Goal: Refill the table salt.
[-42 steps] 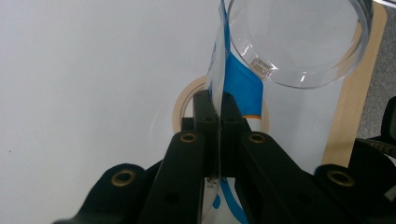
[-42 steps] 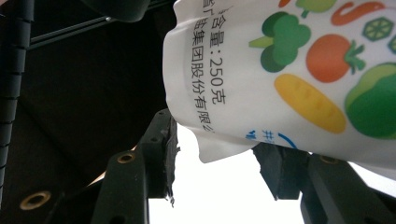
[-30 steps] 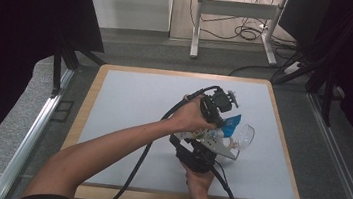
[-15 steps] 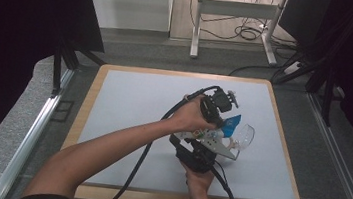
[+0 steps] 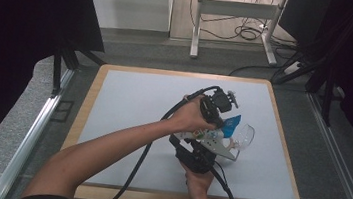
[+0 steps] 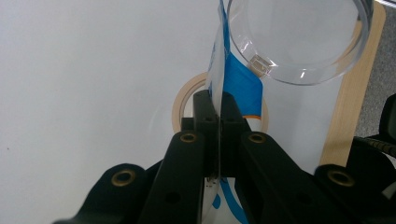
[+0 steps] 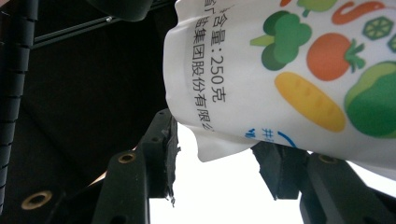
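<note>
A white pouch (image 7: pixel 289 65) printed with vegetables and a blue band (image 6: pixel 236 77) hangs over the white mat, next to a clear plastic cup (image 6: pixel 299 42). In the high view the pouch (image 5: pixel 232 122) and the cup (image 5: pixel 245 135) sit right of centre. My left gripper (image 6: pixel 215 100) is shut on the pouch's thin edge, with the cup's rim just beyond its jaws; in the high view the left gripper (image 5: pixel 221 123) reaches in from the left. My right gripper (image 7: pixel 219 144) comes up from below with the pouch's lower end between its jaws; the right gripper (image 5: pixel 210 138) lies under the left hand.
A beige ring (image 6: pixel 180 100) lies flat on the mat beneath the pouch. The white mat (image 5: pixel 133 109) rests on a wooden board (image 5: pixel 282 126) with a metal rail (image 5: pixel 29 138) along the left. Black cables trail from both grippers toward the near edge.
</note>
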Demonstrator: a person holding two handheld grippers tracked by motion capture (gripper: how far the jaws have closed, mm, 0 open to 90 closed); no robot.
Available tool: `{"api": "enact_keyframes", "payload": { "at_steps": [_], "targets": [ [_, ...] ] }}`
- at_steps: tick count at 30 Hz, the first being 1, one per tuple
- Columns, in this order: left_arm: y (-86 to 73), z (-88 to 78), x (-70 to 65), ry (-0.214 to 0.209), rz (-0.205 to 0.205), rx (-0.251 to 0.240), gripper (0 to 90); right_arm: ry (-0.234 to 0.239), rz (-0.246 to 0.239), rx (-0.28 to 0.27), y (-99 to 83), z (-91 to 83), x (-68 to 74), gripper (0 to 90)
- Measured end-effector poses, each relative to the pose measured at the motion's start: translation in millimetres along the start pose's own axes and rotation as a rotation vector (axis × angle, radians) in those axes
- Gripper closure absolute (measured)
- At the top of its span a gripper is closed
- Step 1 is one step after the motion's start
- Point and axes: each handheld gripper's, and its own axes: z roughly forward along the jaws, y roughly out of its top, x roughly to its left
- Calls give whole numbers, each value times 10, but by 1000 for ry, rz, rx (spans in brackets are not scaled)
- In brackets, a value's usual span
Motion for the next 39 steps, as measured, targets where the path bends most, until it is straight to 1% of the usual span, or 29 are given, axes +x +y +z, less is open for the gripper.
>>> {"api": "enact_keyframes", "payload": {
  "at_steps": [28, 39],
  "targets": [
    [4, -15, 2, 0, -1, -3, 900, -1, -2, -5, 8, 0, 5, 527],
    [17, -27, -6, -2, 4, -2, 900, -1, -7, -23, 38, -13, 19, 533]
  ]
}}
